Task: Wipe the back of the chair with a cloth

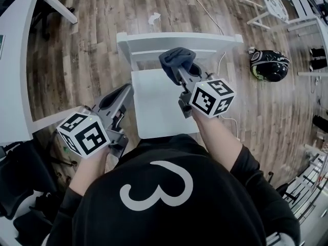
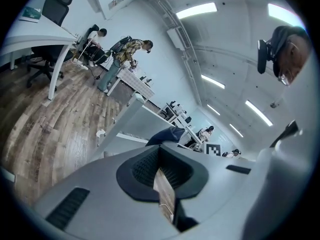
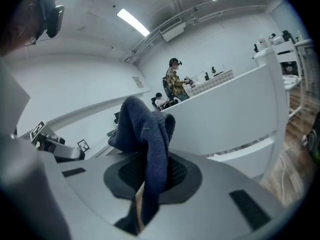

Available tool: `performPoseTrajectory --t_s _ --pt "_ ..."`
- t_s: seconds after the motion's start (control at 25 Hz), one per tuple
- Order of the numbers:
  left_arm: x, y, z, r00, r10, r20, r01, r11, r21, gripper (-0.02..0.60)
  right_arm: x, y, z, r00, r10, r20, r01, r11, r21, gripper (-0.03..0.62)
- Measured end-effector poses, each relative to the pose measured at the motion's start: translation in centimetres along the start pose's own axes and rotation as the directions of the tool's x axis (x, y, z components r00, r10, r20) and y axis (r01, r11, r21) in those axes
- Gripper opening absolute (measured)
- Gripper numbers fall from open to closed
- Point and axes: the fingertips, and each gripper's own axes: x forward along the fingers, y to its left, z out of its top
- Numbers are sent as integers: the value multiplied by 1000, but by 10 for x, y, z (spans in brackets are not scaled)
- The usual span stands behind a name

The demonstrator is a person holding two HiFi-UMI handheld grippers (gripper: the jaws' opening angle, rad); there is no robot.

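A white chair stands below me, its backrest [image 1: 179,41] on the far side and its seat [image 1: 159,106] nearer. My right gripper [image 1: 179,69] is shut on a dark blue cloth [image 1: 177,59], which is bunched up just in front of the backrest's top rail. In the right gripper view the cloth [image 3: 145,129] hangs out of the jaws of the right gripper [image 3: 150,179], close to the white backrest [image 3: 235,119]. My left gripper [image 1: 122,97] hovers beside the seat's left edge, shut with nothing in it. The left gripper view shows the left gripper [image 2: 162,171], the backrest [image 2: 127,121] and the cloth [image 2: 169,135].
A white desk [image 1: 15,60] runs along the left, a black helmet [image 1: 270,64] lies on the wooden floor at the right, and a white stool [image 1: 271,4] stands far right. A cable [image 1: 221,63] trails behind the chair. People [image 2: 127,54] stand at a far table.
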Motion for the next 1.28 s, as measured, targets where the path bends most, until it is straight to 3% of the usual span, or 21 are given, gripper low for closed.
performPoseTrajectory --t_s 0.24,0.4,0.8,1.04,1.28 --pt "-22 25 -5 999 44 26 -43 998 -40 14 47 41 -26 994 75 -73 -79 995 -52 52" --pt "-33 41 -11 997 72 35 -70 995 -69 14 73 52 -35 993 77 -93 -83 994 -72 52" --pt "-49 65 -12 991 121 50 -115 988 -106 14 104 58 -47 996 31 -89 -38 996 -76 51" --pt "-48 69 -11 991 126 44 -121 988 -99 13 108 58 -48 997 -72 -38 67 990 -126 52" --pt "-44 65 -7 993 114 32 -112 990 -81 14 108 54 -47 996 -84 -42 78 987 -139 51"
